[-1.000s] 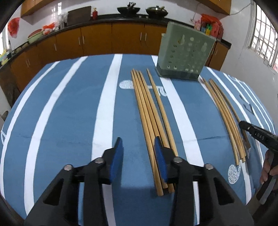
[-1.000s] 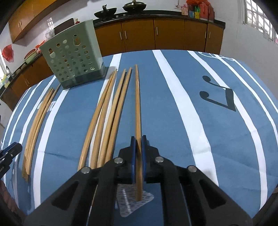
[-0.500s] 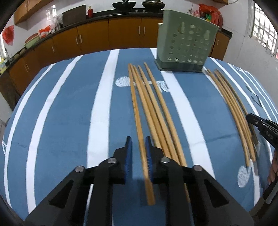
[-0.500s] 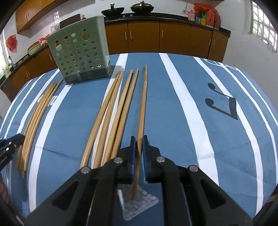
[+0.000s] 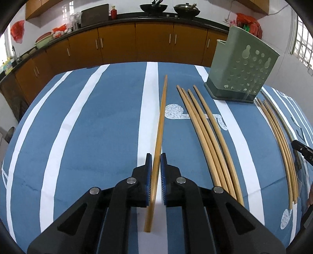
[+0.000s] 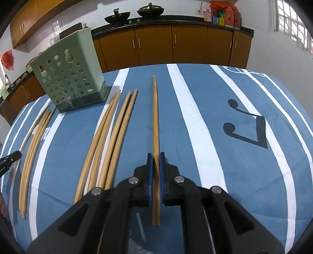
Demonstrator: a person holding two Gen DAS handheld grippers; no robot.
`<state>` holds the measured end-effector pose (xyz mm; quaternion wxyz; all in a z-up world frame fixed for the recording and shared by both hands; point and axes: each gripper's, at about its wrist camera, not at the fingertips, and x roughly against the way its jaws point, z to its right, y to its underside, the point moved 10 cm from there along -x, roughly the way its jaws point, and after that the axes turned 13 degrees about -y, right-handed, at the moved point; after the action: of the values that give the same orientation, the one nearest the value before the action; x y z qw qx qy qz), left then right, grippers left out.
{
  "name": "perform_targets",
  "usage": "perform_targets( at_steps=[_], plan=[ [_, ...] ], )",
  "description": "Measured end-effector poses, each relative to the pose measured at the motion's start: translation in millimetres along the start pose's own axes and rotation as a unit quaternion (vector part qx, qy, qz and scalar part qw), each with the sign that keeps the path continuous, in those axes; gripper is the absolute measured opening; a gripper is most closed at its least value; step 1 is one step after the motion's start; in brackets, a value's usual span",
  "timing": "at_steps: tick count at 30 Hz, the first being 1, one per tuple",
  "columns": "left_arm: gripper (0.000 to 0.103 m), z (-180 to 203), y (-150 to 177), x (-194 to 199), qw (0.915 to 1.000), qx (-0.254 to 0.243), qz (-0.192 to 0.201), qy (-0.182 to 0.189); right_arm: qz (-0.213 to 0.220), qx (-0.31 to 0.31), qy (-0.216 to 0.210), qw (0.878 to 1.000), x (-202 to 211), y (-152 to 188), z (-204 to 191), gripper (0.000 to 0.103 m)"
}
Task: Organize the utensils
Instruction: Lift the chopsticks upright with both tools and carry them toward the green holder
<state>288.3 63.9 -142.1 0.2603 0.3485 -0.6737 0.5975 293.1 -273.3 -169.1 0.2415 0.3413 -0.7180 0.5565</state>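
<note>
the left gripper (image 5: 156, 170) is now clamping a chopstick (image 5: 160, 125) like the right gripper (image 6: 156, 170) clamping its chopstick (image 6: 155, 121); both are readying for the holder (image 5: 242, 70).

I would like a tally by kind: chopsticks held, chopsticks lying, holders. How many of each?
Chopsticks held, one in left gripper, one in right gripper: 2
Chopsticks lying on the table, two groups of four: 8
Green holder: 1
Total: 11

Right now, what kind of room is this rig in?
Most likely a home kitchen: woks on a dark counter, brown cabinets along the wall, and chopsticks with a green holder on a blue striped table.
</note>
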Motion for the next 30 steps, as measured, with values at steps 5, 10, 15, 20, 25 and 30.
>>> perform_targets(
  at_steps=[5, 10, 15, 20, 25, 30],
  plan=[
    [0.01, -1.6, 4.8, 3.8, 1.0, 0.003, -0.002, 0.004, -0.005, -0.001, -0.003, 1.0, 4.4, 5.4, -1.5, 0.009],
    [0.01, 0.5, 11.5, 9.1, 1.0, -0.005, 0.005, 0.002, -0.004, 0.009, 0.003, 1.0, 7.0, 9.7, -2.7, 0.009],
    [0.008, 1.4, 14.9, 11.9, 0.9998, -0.018, 0.003, -0.001, 0.005, -0.001, -0.005, 1.0, 15.0, 5.5, -1.7, 0.008],
    [0.008, -7.3, 9.7, 28.6, 0.9997, -0.009, 0.021, 0.002, 0.047, 0.016, -0.004, 0.999, 43.8, -11.4, -7.5, 0.008],
    [0.008, -19.4, -7.7, 53.2, 0.9984, 0.009, 0.056, 0.003, 0.087, 0.017, -0.006, 0.996, 72.6, -30.6, -9.5, 0.008],
    [0.008, -30.9, -27.2, 79.6, 0.9952, 0.028, 0.094, 0.004, 0.127, 0.021, -0.008, 0.992, 100.0, -49.3, -13.3, 0.008]
  ],
)
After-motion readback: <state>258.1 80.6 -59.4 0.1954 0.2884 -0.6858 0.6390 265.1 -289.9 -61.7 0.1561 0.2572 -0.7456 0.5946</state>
